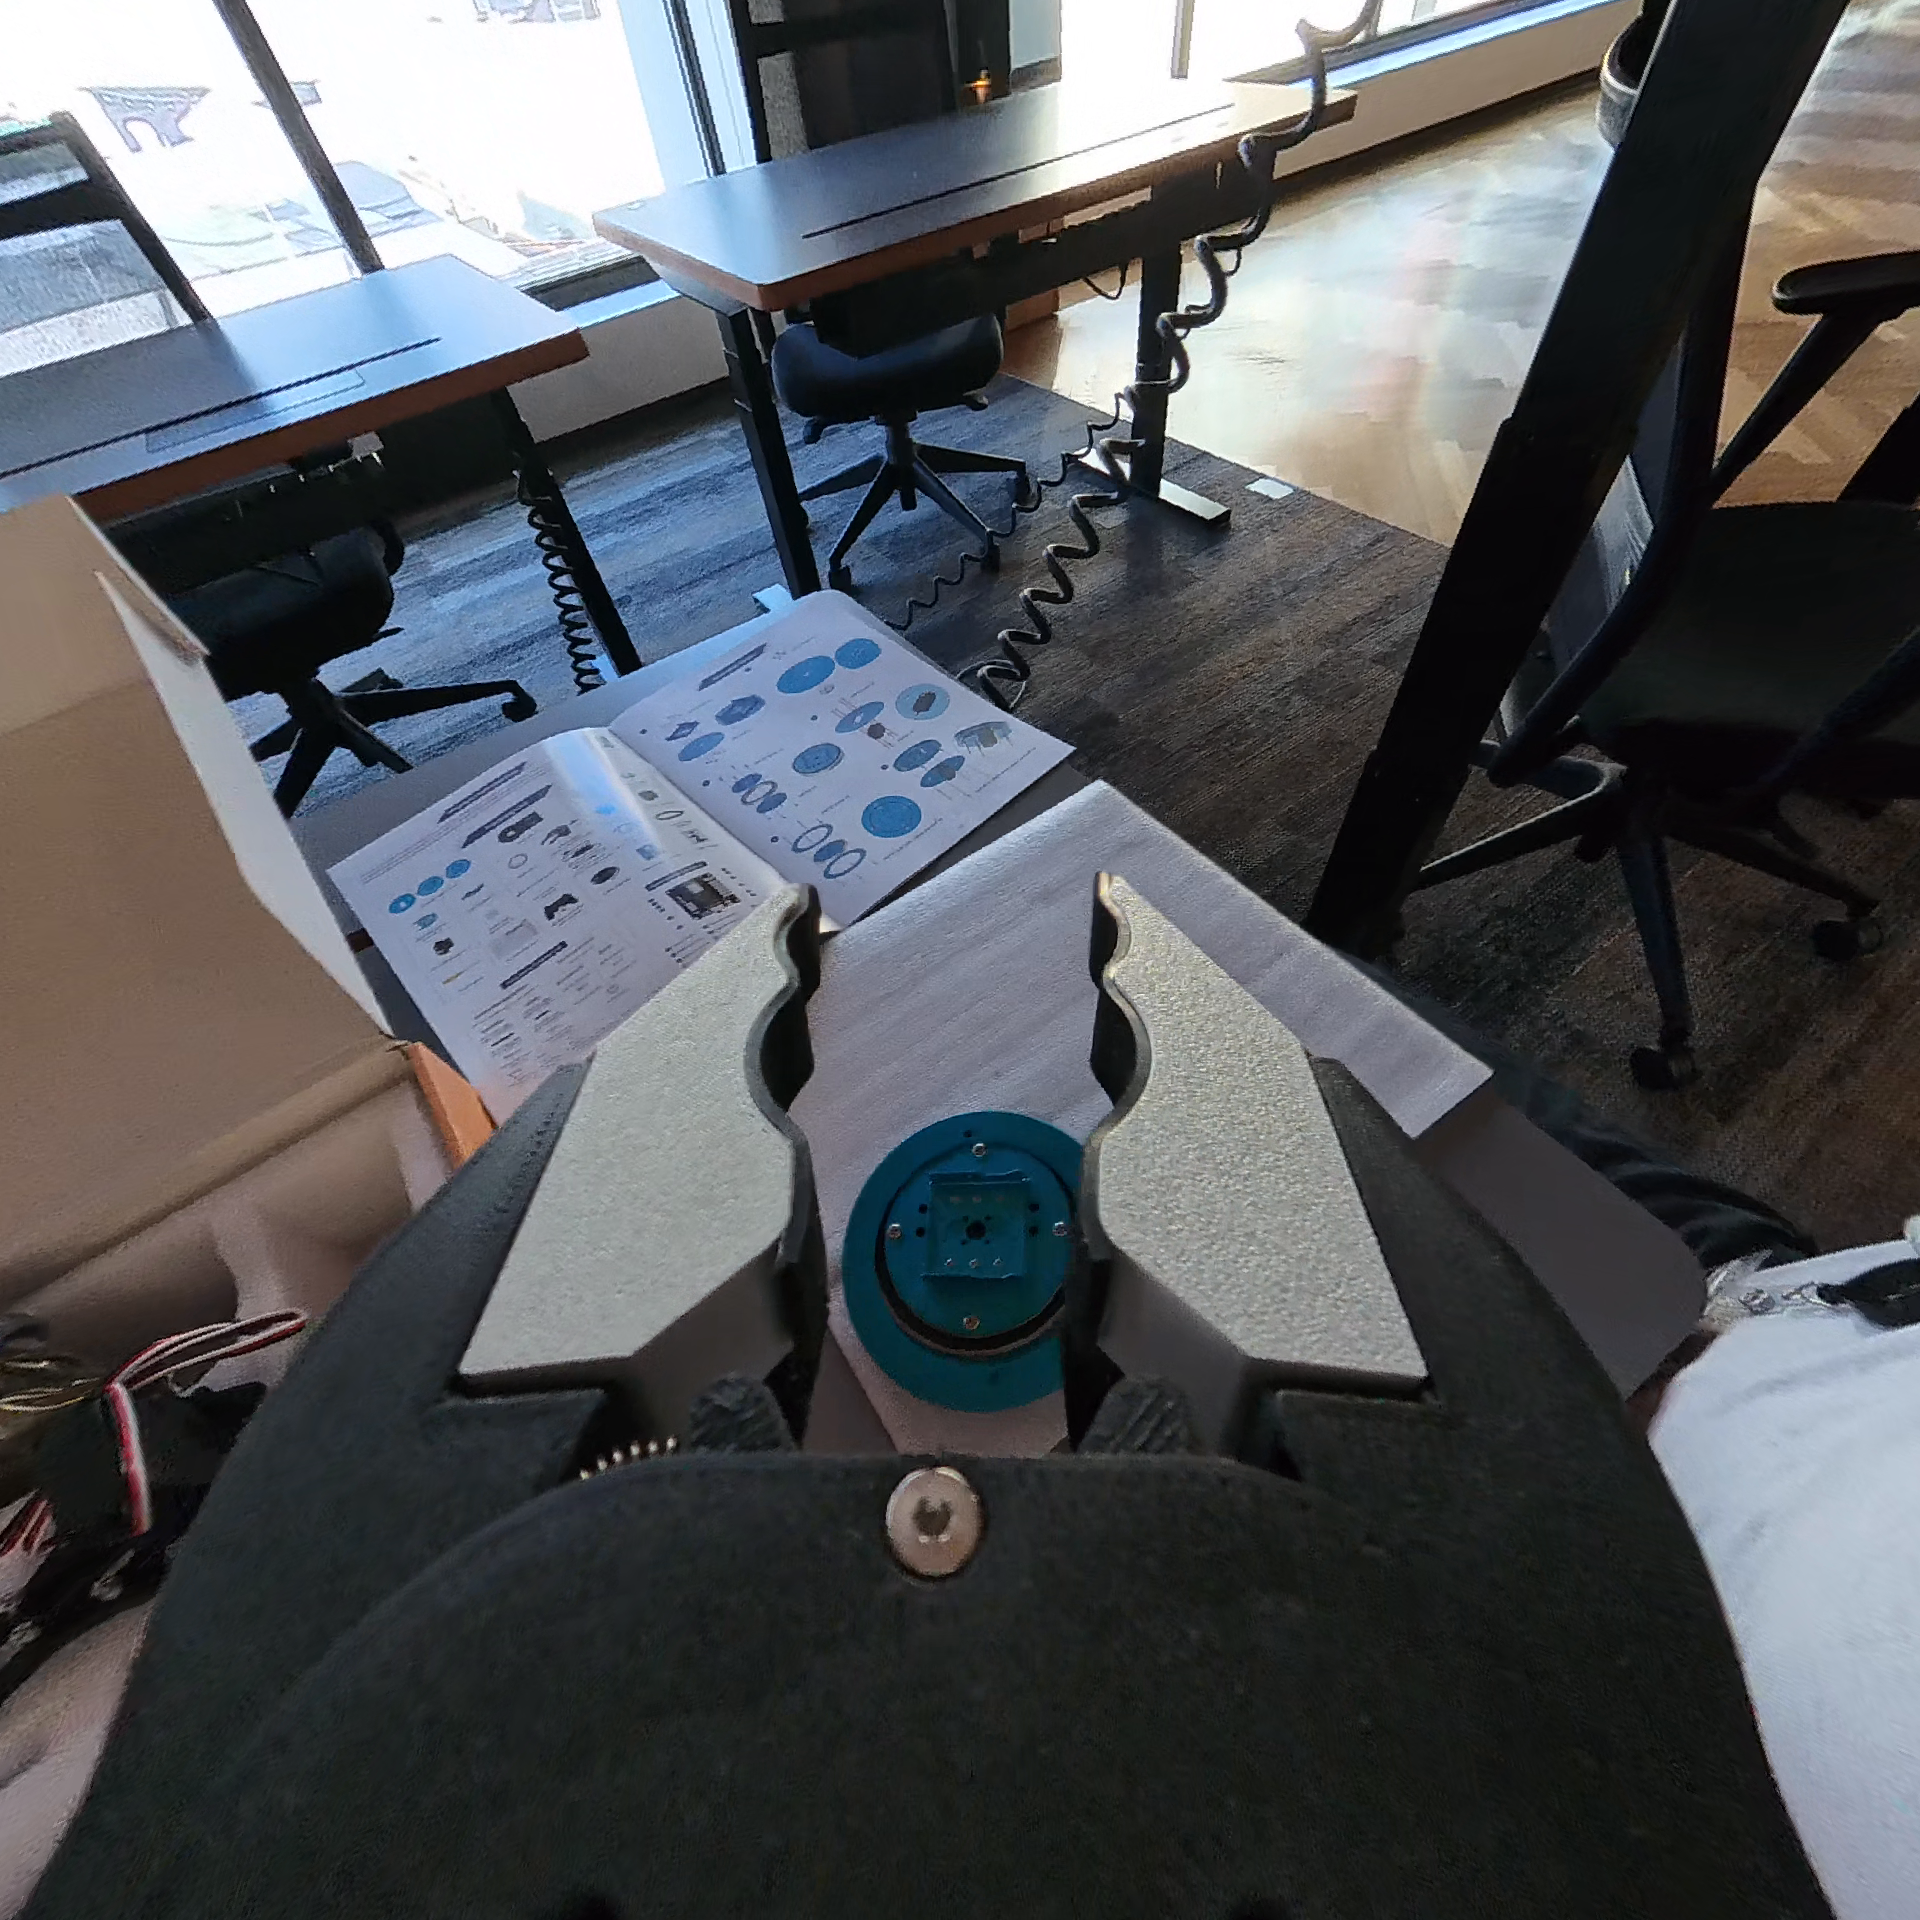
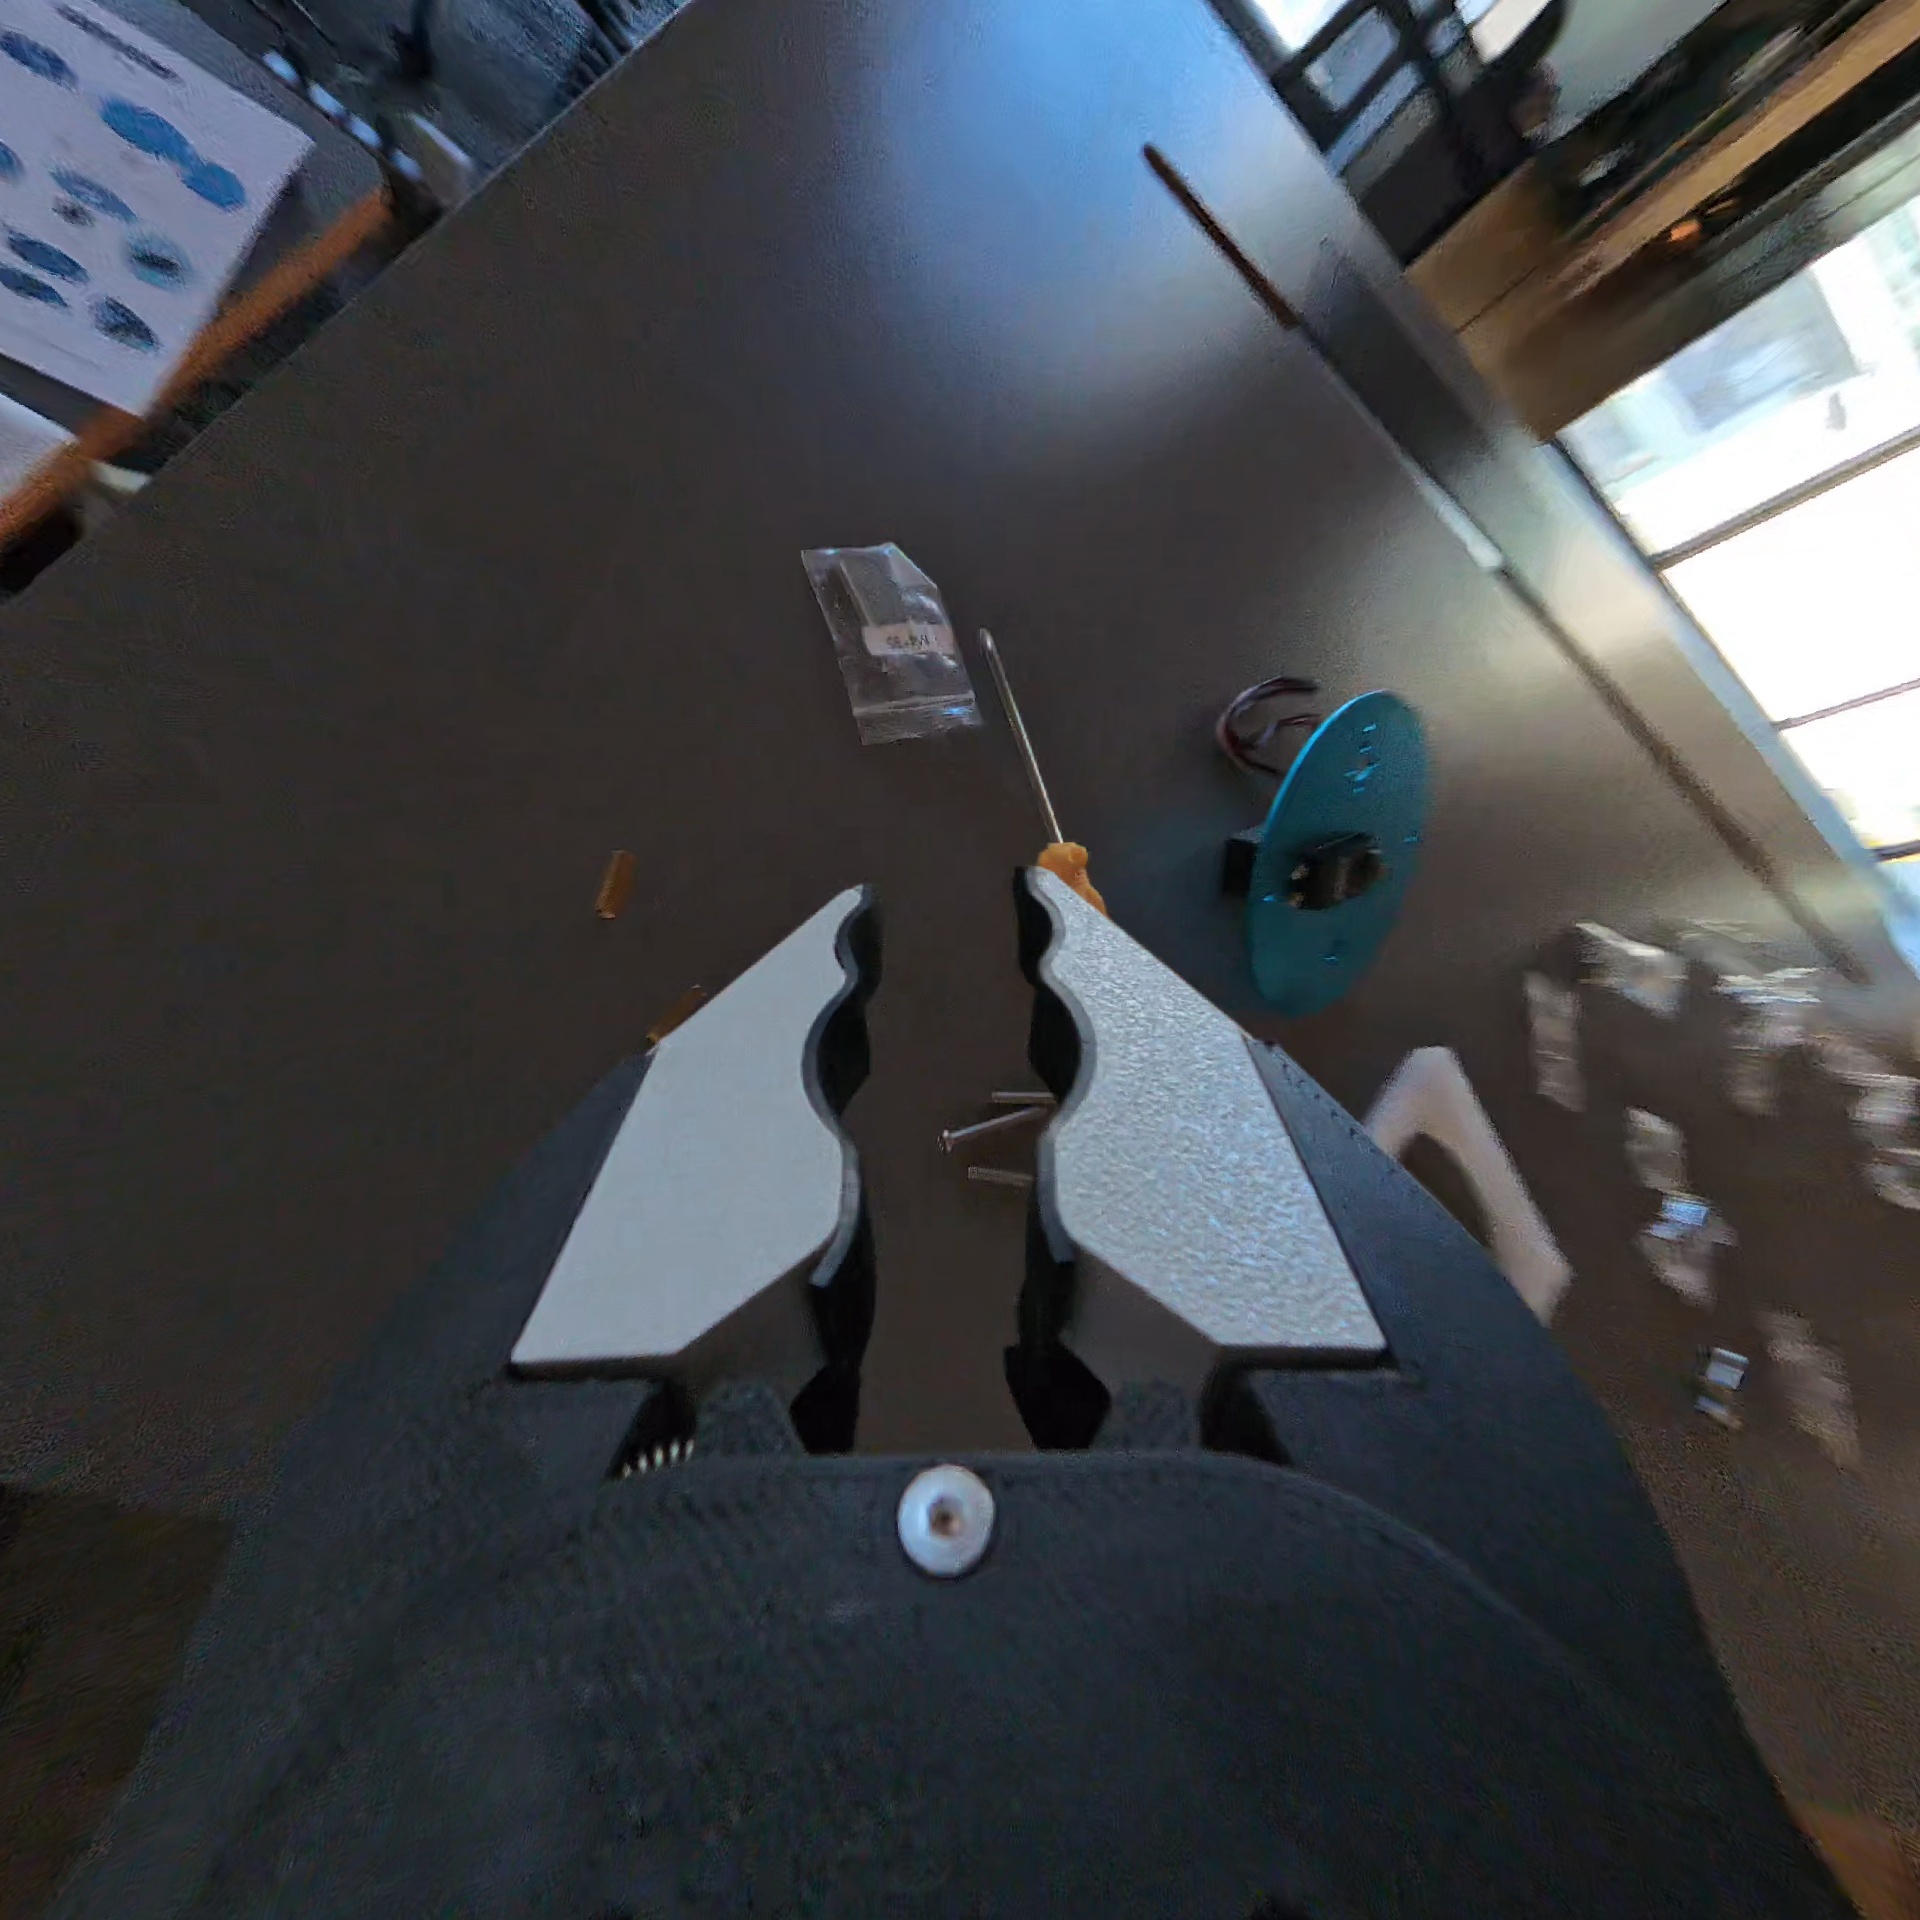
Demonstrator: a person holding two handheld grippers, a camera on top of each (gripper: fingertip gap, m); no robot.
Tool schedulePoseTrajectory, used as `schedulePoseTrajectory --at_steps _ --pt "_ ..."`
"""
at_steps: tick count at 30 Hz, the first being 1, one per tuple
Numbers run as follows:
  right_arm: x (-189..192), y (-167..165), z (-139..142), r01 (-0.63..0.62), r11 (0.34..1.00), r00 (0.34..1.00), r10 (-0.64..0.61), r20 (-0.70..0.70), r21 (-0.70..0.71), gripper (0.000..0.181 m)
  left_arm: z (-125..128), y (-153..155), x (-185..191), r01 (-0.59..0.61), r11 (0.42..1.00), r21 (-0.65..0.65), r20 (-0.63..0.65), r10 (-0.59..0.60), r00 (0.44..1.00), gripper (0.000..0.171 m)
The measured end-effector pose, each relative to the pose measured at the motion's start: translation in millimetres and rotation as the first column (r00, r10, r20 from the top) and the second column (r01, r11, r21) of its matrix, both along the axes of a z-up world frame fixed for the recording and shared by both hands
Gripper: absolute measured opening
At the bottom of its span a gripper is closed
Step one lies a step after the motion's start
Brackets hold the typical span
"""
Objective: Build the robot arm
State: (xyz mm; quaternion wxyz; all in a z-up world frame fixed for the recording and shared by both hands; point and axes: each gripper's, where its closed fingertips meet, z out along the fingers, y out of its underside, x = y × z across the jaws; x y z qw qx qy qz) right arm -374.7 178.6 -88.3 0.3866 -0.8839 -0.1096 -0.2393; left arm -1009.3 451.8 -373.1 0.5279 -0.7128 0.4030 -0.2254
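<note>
In the left wrist view, the left gripper [image 1: 951,914] is spread wide and grasps nothing. Low between its fingers a teal disc [image 1: 961,1262] with a square block screwed to its middle lies flat on a white foam sheet [image 1: 997,987]. The right-hand finger's inner edge sits at the disc's rim (whether it touches, I cannot tell). Farther off lies an open instruction booklet [image 1: 665,821]; a cardboard box [image 1: 135,883] stands at the left, with a bundle of wires [image 1: 125,1392] near it.

In the right wrist view, the right gripper [image 2: 945,899] is released too, a clear gap between its fingers, empty, above a dark tabletop [image 2: 727,468]. Just past its tips lies a screwdriver [image 2: 1023,748] with an orange handle. Loose screws [image 2: 992,1138] lie between the fingers, brass standoffs [image 2: 615,883] to the left, a small plastic bag [image 2: 899,644] farther off, and a second teal disc [image 2: 1335,852], propped on edge with a black part through it, to the right.

Both discs look partly fitted, yet screws and standoffs lie unused, so I judge much remains.
</note>
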Motion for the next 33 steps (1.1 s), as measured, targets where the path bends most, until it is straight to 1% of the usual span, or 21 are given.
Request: schedulePoseTrajectory --at_steps 1,2,6,9,10,12,13,14,16,17,19,21,23,24,26,27,28,29,30,31,33 --pt "12.7 5.0 -7.8 -0.011 1.0 0.996 0.011 -0.093 0.004 0.025 -0.3 -2.6 3.5 0.003 1.0 -0.003 -0.004 -0.003 1.0 0.051" --pt "25.6 7.0 -16.8 -0.007 1.0 0.988 0.004 -0.156 -0.015 0.026 -0.5 -5.3 5.9 0.001 1.0 -0.003 -0.013 -0.001 1.0 0.051" --pt "71.3 7.8 -54.2 0.023 0.99 0.975 -0.052 -0.217 -0.138 0.042 4.6 -18.2 8.5 -0.027 0.999 0.036 -0.06 0.029 0.998 0.051" --pt "84.0 11.0 -69.3 0.031 0.986 0.943 -0.083 -0.321 -0.163 0.046 9.5 -27.2 7.2 -0.053 0.997 0.061 -0.071 0.057 0.996 0.051" --pt "86.5 13.9 -68.9 0.036 0.989 0.93 -0.086 -0.358 -0.144 0.043 10.5 -29.9 6.7 -0.059 0.996 0.065 -0.072 0.064 0.995 0.051" --pt "84.9 13.9 -72.0 0.02 0.989 0.901 -0.081 -0.426 -0.146 0.023 11.3 -34.4 5.3 -0.071 0.995 0.073 -0.078 0.076 0.994 0.051" --pt "84.1 13.1 -72.4 0.01 0.989 0.895 -0.075 -0.441 -0.149 0.019 11.1 -36.2 4.2 -0.075 0.994 0.075 -0.082 0.081 0.993 0.051" --pt "83.8 12.5 -72.1 -0.004 0.989 0.901 -0.062 -0.43 -0.15 0.018 10.8 -37.6 3.0 -0.078 0.994 0.077 -0.086 0.085 0.993 0.051" --pt "87.1 10.5 -68.6 -0.005 0.989 0.941 -0.046 -0.336 -0.15 0.017 10.9 -38.9 0.0 -0.086 0.993 0.079 -0.09 0.093 0.992 0.05" --pt "84.9 11.6 -61.2 -0.007 0.992 0.957 -0.029 -0.288 -0.123 0.017 11.4 -39.2 -1.6 -0.087 0.993 0.081 -0.092 0.095 0.991 0.05" --pt "73.2 13.8 -35.8 -0.013 0.999 0.981 0.004 -0.192 -0.043 0.016 13.2 -38.8 -4.5 -0.089 0.992 0.087 -0.099 0.098 0.99 0.05" --pt "61.7 12.6 -2.0 0.017 1.0 0.999 -0.016 -0.027 0.023 0.016 15.4 -37.2 -4.9 -0.075 0.992 0.097 -0.111 0.086 0.99 0.049" --pt "26.4 20.9 34.0 -0.021 0.995 0.993 0.009 0.121 0.093 0.016 18.4 -34.4 -0.3 -0.038 0.994 0.1 -0.119 0.05 0.992 0.046" --pt "0.6 29.2 49.1 -0.052 0.992 0.979 0.029 0.201 0.112 0.016 20.4 -32.7 4.2 -0.013 0.995 0.099 -0.123 0.025 0.992 0.045" --pt "-69.0 57.5 67.8 -0.158 0.981 0.924 0.108 0.368 0.11 0.015 26.7 -29.3 17.3 0.048 0.993 0.109 -0.134 -0.033 0.99 0.045" --pt "-108.2 75.5 69.3 -0.206 0.975 0.881 0.148 0.45 0.083 0.016 31.8 -27.3 25.2 0.075 0.989 0.129 -0.139 -0.057 0.989 0.045" --pt "-148.8 95.5 65.0 -0.252 0.967 0.823 0.194 0.534 0.038 0.015 38.1 -26.2 34.0 0.102 0.982 0.158 -0.144 -0.08 0.986 0.044" --pt "-190.5 117.0 54.7 -0.302 0.953 0.752 0.253 0.608 -0.023 0.015 44.7 -27.0 43.5 0.132 0.973 0.189 -0.146 -0.105 0.984 0.042" --pt "-233.2 139.0 37.1 -0.36 0.928 0.68 0.334 0.653 -0.099 0.016 50.9 -29.8 53.2 0.165 0.962 0.217 -0.145 -0.135 0.98 0.04" --pt "-274.7 159.8 14.1 -0.424 0.888 0.616 0.427 0.661 -0.179 0.016 56.9 -33.6 61.3 0.193 0.95 0.245 -0.136 -0.163 0.977 0.038" --pt "-344.6 194.6 -34.4 -0.527 0.794 0.514 0.582 0.631 -0.303 0.017 67.9 -36.9 67.8 0.199 0.935 0.292 -0.079 -0.184 0.98 0.034"
